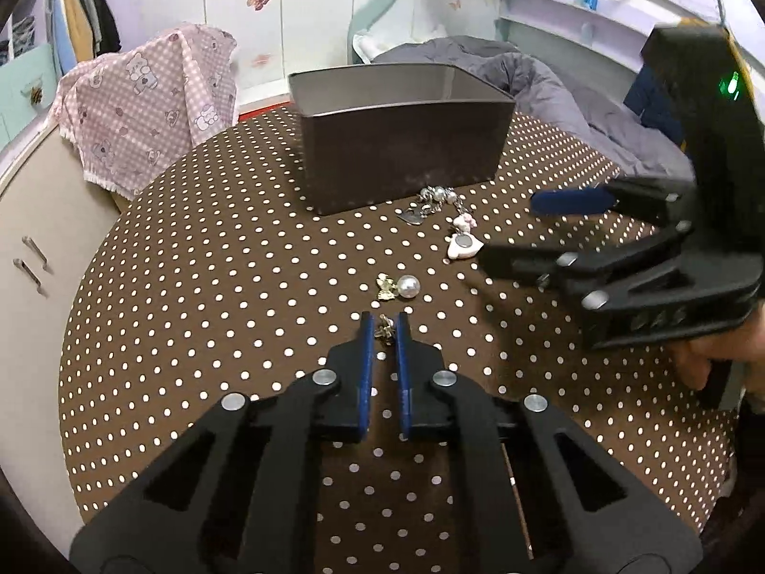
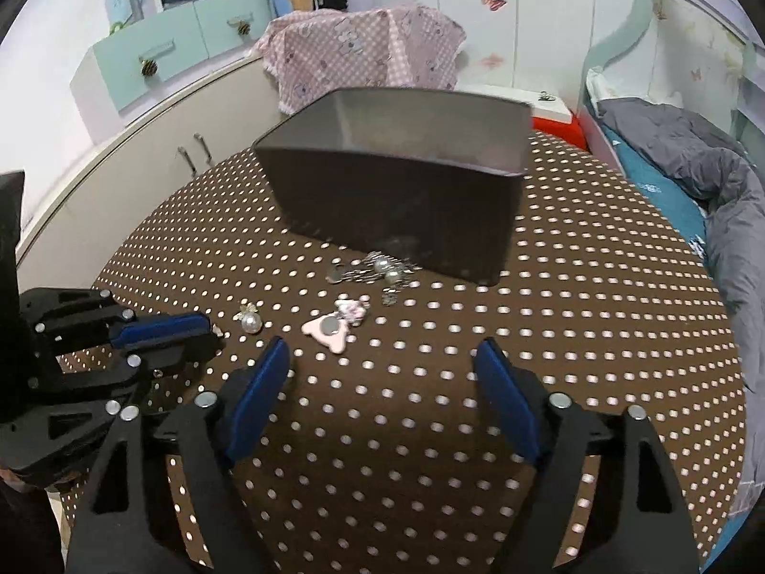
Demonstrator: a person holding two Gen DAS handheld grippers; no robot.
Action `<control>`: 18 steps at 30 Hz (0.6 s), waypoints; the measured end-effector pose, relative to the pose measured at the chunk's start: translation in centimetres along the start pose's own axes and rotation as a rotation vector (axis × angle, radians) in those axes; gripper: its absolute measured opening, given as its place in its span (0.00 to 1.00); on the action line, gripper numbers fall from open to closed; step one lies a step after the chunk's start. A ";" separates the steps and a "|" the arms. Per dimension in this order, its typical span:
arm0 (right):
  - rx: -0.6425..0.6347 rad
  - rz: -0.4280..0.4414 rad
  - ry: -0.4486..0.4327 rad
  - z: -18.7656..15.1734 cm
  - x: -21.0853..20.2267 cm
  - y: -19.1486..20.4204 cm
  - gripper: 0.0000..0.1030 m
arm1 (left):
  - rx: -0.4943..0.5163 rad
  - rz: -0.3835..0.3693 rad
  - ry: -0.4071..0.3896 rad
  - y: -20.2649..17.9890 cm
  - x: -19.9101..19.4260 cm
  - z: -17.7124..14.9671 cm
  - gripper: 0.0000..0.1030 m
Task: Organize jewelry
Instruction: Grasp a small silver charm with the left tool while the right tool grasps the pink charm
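Your left tool (image 1: 383, 330) has its blue pads nearly together, and a small gold charm (image 1: 385, 327) sits between the tips; you seem to pinch it, low over the bench (image 1: 201, 287). Just beyond the tips, at 12 o'clock, lies a pearl earring (image 1: 400, 286). Farther on, toward 1 o'clock, lie a pink bear (image 1: 463, 245) and a chain (image 1: 432, 201) with pearls, the chain just beside the front wall of the grey box (image 1: 401, 153).

Your right tool (image 2: 385, 358) is wide open and holds nothing. In its view the pink bear is at 11 o'clock, near the left pad, and the chain lies behind it, close to the box. The left tool comes in there from 9 o'clock, with the pearl earring just beside its tip.

Between the two tools and the box the cloth is free apart from the jewelry. The bench is round, covered with brown cloth with white dots. Behind it stand a cabinet (image 2: 143, 177) with a pink cloth (image 2: 363, 52) over it, and at 3 o'clock a bed (image 2: 693, 177) with a grey blanket.
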State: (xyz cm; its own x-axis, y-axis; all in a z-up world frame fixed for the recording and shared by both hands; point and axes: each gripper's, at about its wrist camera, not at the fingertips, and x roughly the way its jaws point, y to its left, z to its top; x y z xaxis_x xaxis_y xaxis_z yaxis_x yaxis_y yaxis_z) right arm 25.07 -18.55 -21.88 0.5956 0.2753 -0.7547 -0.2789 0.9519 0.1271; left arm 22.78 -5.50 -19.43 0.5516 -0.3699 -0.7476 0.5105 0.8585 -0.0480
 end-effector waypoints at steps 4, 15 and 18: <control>-0.021 0.011 0.004 0.9 0.8 0.9 0.59 | -0.041 0.005 -0.022 0.9 -0.4 -0.1 0.08; -0.091 0.009 -0.021 0.1 -0.1 1.1 0.24 | -0.138 0.013 -0.084 2.8 -2.0 0.0 0.09; -0.075 0.013 -0.044 -0.2 -1.4 0.1 0.24 | -0.138 0.011 -0.101 2.8 -2.6 0.5 0.09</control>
State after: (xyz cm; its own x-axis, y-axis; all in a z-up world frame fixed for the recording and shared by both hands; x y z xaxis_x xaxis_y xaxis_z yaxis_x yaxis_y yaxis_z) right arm 24.08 -18.82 -20.94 0.6238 0.2951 -0.7237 -0.3413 0.9359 0.0874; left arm 23.05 -2.32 -17.30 0.6237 -0.3884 -0.6783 0.4125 0.9007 -0.1364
